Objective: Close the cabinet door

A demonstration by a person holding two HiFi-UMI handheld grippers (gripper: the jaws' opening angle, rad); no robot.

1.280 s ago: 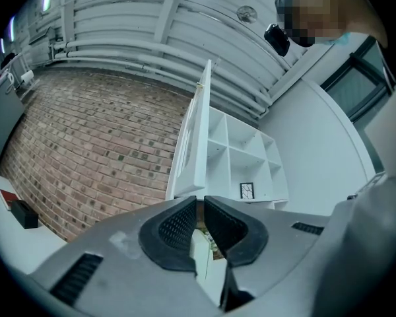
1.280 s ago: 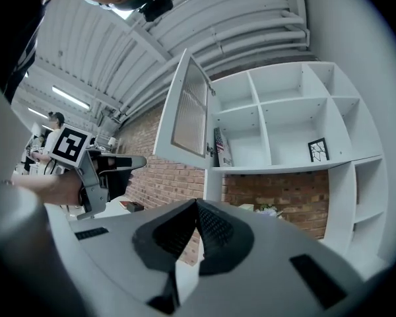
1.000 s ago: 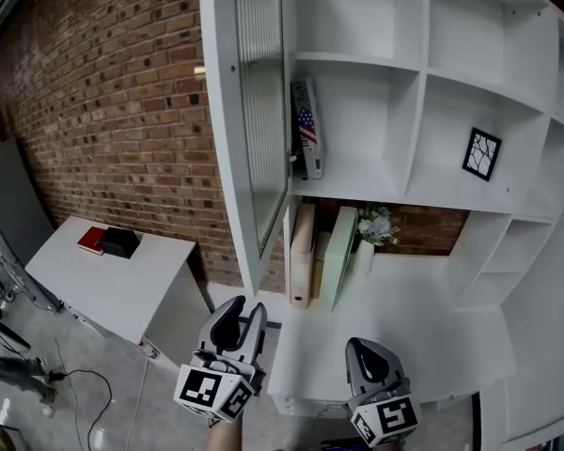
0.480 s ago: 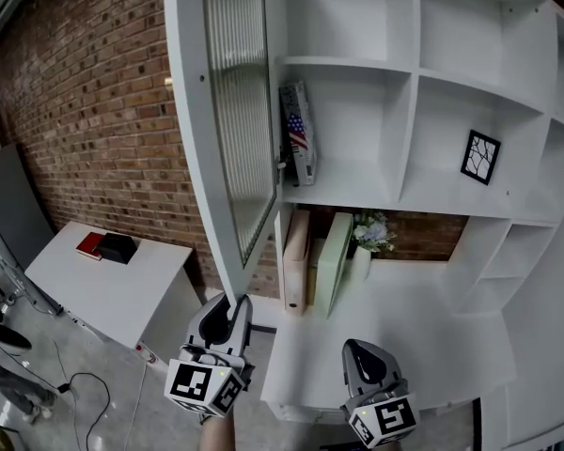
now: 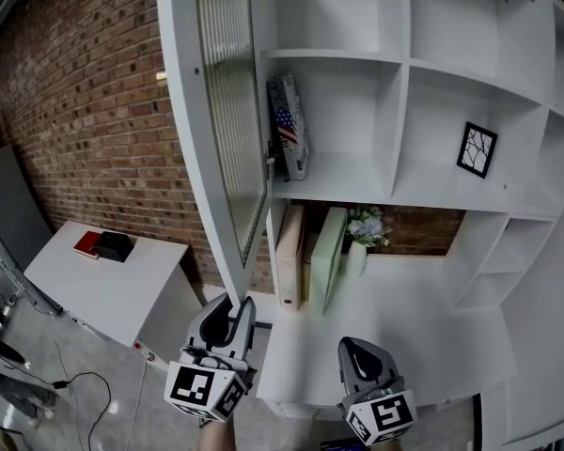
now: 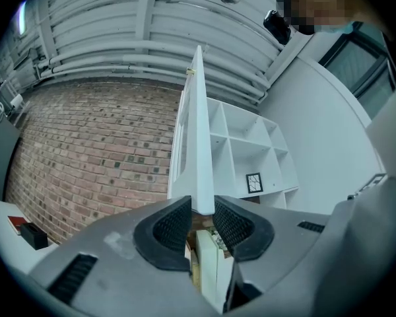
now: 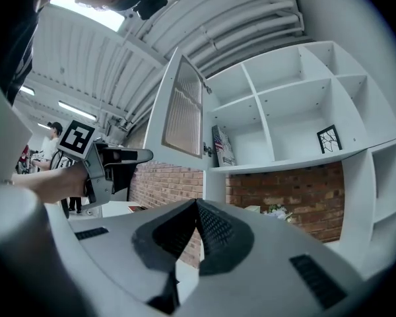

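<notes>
The white cabinet door (image 5: 183, 139) with a ribbed glass panel stands swung out from the white shelf unit (image 5: 404, 73). My left gripper (image 5: 233, 306) is at the door's lower corner. In the left gripper view the door's thin edge (image 6: 198, 144) runs down between the two pads, which press on it from both sides; the jaws (image 6: 201, 213) have just been closing on it. My right gripper (image 5: 362, 350) hangs lower right, over the desk surface, touching nothing, its pads together (image 7: 197, 207). From the right gripper view I see the door (image 7: 183, 111) and the left gripper (image 7: 142, 154).
A flag-printed book (image 5: 287, 139) leans in the compartment behind the door. Below it stand two binders (image 5: 289, 252), a flower vase (image 5: 367, 225) and, further right, a framed picture (image 5: 477, 150). A white table (image 5: 122, 285) with a black box (image 5: 116, 245) stands left by the brick wall (image 5: 85, 111).
The left gripper has moved up against the door's lower corner and taken its edge between the jaws. The door and shelves sit further left in the head view. The right gripper barely shifted.
</notes>
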